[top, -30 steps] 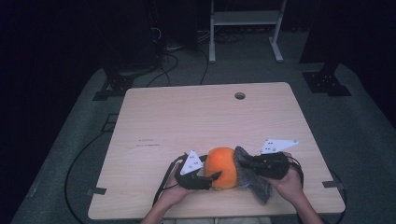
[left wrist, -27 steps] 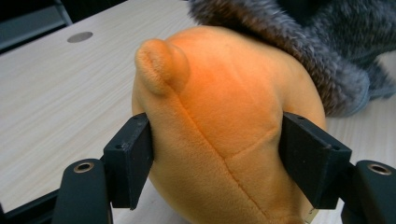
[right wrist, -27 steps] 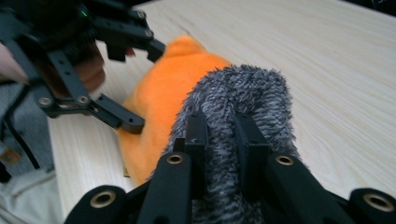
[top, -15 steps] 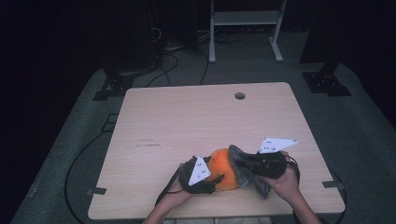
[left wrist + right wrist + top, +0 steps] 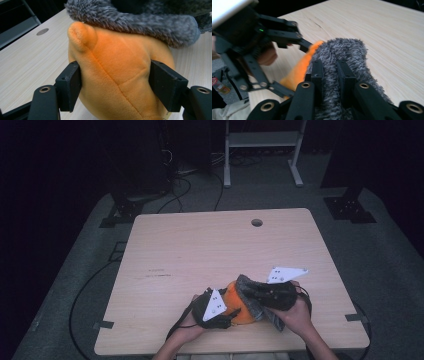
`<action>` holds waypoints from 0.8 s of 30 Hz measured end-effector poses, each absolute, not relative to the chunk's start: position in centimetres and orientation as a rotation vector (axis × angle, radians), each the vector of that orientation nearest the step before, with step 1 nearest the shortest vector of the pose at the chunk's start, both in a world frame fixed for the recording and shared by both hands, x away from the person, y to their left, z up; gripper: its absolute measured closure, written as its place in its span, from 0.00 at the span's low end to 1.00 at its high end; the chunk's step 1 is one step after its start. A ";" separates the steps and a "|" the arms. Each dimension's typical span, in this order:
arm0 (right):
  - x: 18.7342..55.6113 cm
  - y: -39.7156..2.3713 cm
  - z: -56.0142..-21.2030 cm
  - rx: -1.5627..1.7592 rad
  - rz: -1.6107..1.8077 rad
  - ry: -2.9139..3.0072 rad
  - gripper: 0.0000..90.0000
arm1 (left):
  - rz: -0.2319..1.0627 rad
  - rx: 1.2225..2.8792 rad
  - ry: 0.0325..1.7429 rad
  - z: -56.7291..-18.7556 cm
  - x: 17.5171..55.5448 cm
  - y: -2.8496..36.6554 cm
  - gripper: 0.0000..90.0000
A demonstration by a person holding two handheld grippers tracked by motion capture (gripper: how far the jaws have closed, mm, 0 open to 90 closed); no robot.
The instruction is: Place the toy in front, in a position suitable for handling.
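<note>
At the near edge of the wooden table (image 5: 200, 250), the person's two hands came in from below, each bearing a gripper. The left gripper (image 5: 115, 85) had its jaws pressed against both sides of an orange plush toy (image 5: 117, 75), squeezing its soft body. The toy sat on the table near the front edge, a little right of centre. Just right of it, the right gripper (image 5: 329, 72) was clamped tightly on a fold of grey furry fabric (image 5: 342, 52), which draped over the toy's top and right side. Farther off, a round hole (image 5: 257, 222) pierced the table near its far edge.
</note>
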State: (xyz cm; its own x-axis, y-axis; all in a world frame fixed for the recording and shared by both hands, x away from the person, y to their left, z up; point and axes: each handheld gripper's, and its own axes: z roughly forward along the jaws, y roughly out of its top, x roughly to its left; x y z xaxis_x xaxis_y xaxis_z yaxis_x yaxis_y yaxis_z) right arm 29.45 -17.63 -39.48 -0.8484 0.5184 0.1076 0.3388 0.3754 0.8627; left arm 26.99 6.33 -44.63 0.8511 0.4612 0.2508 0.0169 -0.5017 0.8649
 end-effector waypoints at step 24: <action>29.1 -20.1 -40.2 0.869 1.551 2.451 0.86 | 0.479 2.032 0.458 -45.1 28.6 7.6 0.32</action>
